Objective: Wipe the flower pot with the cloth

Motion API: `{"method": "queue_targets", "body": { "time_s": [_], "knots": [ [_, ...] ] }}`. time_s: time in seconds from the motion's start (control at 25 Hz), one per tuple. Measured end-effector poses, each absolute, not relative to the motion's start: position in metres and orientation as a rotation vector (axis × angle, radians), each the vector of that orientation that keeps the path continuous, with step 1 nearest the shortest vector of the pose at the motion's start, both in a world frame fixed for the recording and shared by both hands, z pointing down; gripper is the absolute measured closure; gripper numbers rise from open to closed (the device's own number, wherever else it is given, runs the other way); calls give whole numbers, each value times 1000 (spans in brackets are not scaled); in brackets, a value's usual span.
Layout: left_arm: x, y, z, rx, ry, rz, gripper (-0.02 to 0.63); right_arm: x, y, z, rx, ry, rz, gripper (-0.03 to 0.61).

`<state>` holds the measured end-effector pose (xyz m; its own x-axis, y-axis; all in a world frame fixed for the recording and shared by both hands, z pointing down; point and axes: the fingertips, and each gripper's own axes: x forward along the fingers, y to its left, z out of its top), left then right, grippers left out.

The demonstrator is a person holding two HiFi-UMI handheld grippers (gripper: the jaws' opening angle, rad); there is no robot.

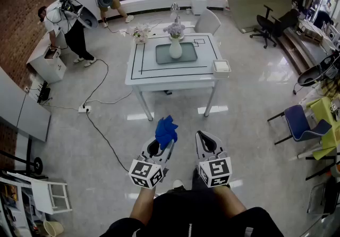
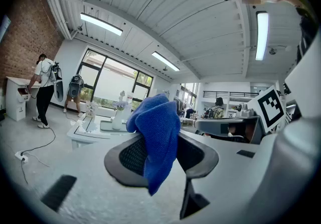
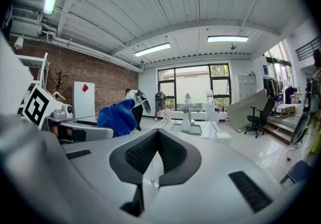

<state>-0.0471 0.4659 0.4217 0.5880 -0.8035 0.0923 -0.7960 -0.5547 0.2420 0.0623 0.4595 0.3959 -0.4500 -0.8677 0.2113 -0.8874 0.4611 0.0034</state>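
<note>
A white flower pot (image 1: 175,49) with pale purple flowers stands on a grey mat in the middle of a white table (image 1: 143,74), far ahead of me. It also shows small in the left gripper view as the pot (image 2: 117,120) and in the right gripper view as the pot (image 3: 186,122). My left gripper (image 1: 162,143) is shut on a blue cloth (image 1: 166,130), which bunches up above the jaws; the cloth (image 2: 156,137) fills the jaw gap. My right gripper (image 1: 205,139) is shut with nothing in it, beside the left one. Both hang over the floor, short of the table.
A small white box (image 1: 221,66) sits at the table's right edge and a small flower bunch (image 1: 140,34) at its back left. A white chair (image 1: 208,20) stands behind it. Cables (image 1: 98,124) cross the floor at left. Two people (image 1: 66,23) stand far left; office chairs (image 1: 297,124) are at right.
</note>
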Motion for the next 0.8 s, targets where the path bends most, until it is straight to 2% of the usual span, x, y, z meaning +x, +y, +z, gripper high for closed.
{"method": "queue_targets", "body": {
  "time_s": [0.8],
  "knots": [
    [-58,447,419,2575,-1307,-36,457,46,441,391,1545,-2583,180,571]
  ]
}}
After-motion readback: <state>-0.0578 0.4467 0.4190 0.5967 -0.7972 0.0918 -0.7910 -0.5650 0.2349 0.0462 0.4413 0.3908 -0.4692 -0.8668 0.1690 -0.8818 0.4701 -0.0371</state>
